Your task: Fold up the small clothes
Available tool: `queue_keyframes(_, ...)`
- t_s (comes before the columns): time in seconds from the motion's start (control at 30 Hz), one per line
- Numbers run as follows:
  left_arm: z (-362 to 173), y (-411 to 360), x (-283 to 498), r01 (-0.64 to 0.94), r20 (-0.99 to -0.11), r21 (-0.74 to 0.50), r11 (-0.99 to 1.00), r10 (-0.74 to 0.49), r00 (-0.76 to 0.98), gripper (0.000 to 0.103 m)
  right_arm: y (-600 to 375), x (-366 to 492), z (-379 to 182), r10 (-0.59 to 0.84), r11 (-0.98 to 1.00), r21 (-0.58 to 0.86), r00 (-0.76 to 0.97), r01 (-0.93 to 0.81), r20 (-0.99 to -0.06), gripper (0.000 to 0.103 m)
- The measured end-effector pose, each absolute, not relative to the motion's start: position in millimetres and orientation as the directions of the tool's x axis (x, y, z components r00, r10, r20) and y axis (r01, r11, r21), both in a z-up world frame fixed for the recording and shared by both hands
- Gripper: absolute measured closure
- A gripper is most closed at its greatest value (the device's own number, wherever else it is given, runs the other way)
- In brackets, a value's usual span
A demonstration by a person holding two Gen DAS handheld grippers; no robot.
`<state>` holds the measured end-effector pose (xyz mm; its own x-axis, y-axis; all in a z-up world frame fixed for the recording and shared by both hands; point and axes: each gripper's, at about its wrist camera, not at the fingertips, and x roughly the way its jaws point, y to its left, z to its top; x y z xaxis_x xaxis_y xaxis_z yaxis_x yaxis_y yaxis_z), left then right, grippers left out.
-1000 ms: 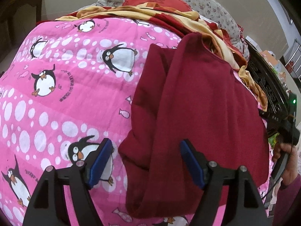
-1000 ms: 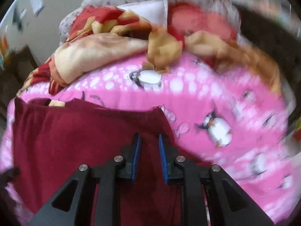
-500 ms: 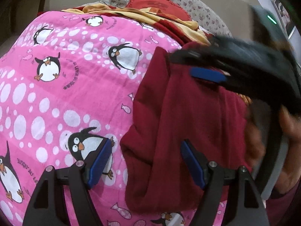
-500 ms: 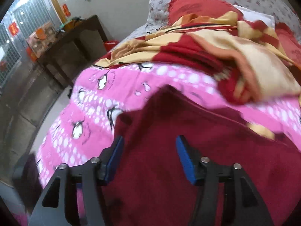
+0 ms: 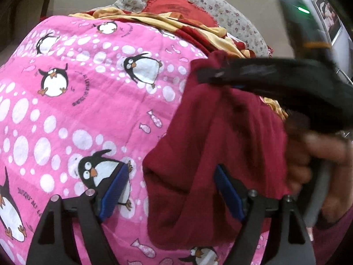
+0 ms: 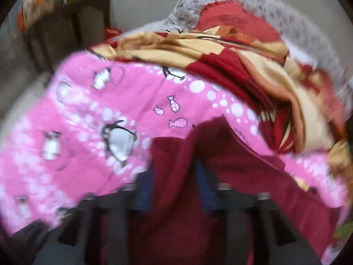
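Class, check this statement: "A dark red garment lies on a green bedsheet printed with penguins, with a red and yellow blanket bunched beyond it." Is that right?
Not quite. The bedsheet is pink, not green, as the left wrist view shows clearly. The rest stands: the dark red garment lies on that penguin-printed sheet, and the red and yellow blanket is bunched beyond it.

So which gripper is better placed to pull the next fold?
Probably the right gripper: its jaws are closing with the far edge of the maroon garment between them. The left gripper is open over the near edge, gripping nothing.
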<state>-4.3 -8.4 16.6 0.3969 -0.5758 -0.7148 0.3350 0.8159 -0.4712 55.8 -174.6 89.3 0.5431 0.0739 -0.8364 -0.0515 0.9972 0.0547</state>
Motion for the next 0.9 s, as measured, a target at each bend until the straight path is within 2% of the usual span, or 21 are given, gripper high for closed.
queue_keyframes(0.07,20,-14,-5,0.351,-0.710,-0.470,0.810,-0.583,0.395,0.019,-188,46,102,0.150,0.988,0.140,0.564,-0.063,-0.812,0.089)
queue_keyframes(0.1,22,-17,-6,0.362,-0.703,-0.481,0.799,-0.598,0.385,0.027,-193,41,107,0.171,0.985,0.161,0.571,-0.069,-0.803,0.089)
queue_keyframes(0.13,25,-20,-7,0.374,-0.694,-0.492,0.787,-0.613,0.377,0.036,-198,36,111,0.186,0.982,0.177,0.575,-0.072,-0.796,0.089)
queue_keyframes(0.17,28,-22,-9,0.390,-0.688,-0.497,0.775,-0.626,0.367,0.053,-204,32,114,0.199,0.978,0.194,0.581,-0.071,-0.790,0.089)
queue_keyframes(0.2,32,-24,-12,0.407,-0.685,-0.491,0.770,-0.630,0.366,0.066,-207,30,115,0.205,0.976,0.206,0.582,-0.066,-0.787,0.089)
queue_keyframes(0.27,43,-29,-20,0.448,-0.674,-0.471,0.760,-0.638,0.373,0.077,-213,31,114,0.228,0.969,0.241,0.580,-0.056,-0.782,0.089)
queue_keyframes(0.33,55,-32,-31,0.489,-0.653,-0.454,0.745,-0.652,0.385,0.079,-221,29,113,0.255,0.957,0.287,0.583,-0.040,-0.771,0.084)
queue_keyframes(0.37,61,-35,-36,0.510,-0.647,-0.442,0.738,-0.656,0.388,0.079,-223,30,113,0.264,0.952,0.306,0.584,-0.027,-0.768,0.073)
queue_keyframes(0.4,66,-40,-39,0.529,-0.643,-0.429,0.732,-0.659,0.390,0.079,-226,30,115,0.272,0.945,0.327,0.585,-0.012,-0.764,0.054)
queue_keyframes(0.43,71,-43,-42,0.544,-0.639,-0.421,0.726,-0.663,0.390,0.079,-228,30,116,0.280,0.937,0.348,0.591,0.002,-0.757,0.044)
queue_keyframes(0.47,75,-46,-46,0.558,-0.633,-0.414,0.719,-0.668,0.391,0.079,-229,32,118,0.289,0.930,0.366,0.598,0.008,-0.747,0.028)
queue_keyframes(0.5,78,-49,-48,0.569,-0.630,-0.410,0.713,-0.672,0.389,0.079,-229,33,120,0.301,0.925,0.381,0.599,0.007,-0.742,0.022)
queue_keyframes(0.57,82,-55,-52,0.585,-0.627,-0.399,0.707,-0.675,0.388,0.079,-225,35,122,0.319,0.923,0.384,0.571,-0.006,-0.757,0.022)
queue_keyframes(0.67,85,-61,-55,0.590,-0.636,-0.381,0.712,-0.665,0.392,0.079,-211,40,118,0.280,0.952,0.304,0.516,-0.039,-0.809,0.025)
queue_keyframes(0.7,86,-62,-54,0.588,-0.638,-0.380,0.714,-0.663,0.392,0.079,-207,40,117,0.209,0.974,0.223,0.502,-0.033,-0.839,0.047)
queue_keyframes(0.77,90,-65,-54,0.590,-0.638,-0.387,0.708,-0.668,0.383,0.079,-209,31,120,0.159,0.985,0.167,0.528,-0.034,-0.834,0.077)
queue_keyframes(0.9,105,-77,-66,0.633,-0.628,-0.380,0.674,-0.691,0.358,0.079,-229,5,136,0.148,0.987,0.160,0.593,-0.034,-0.792,0.082)
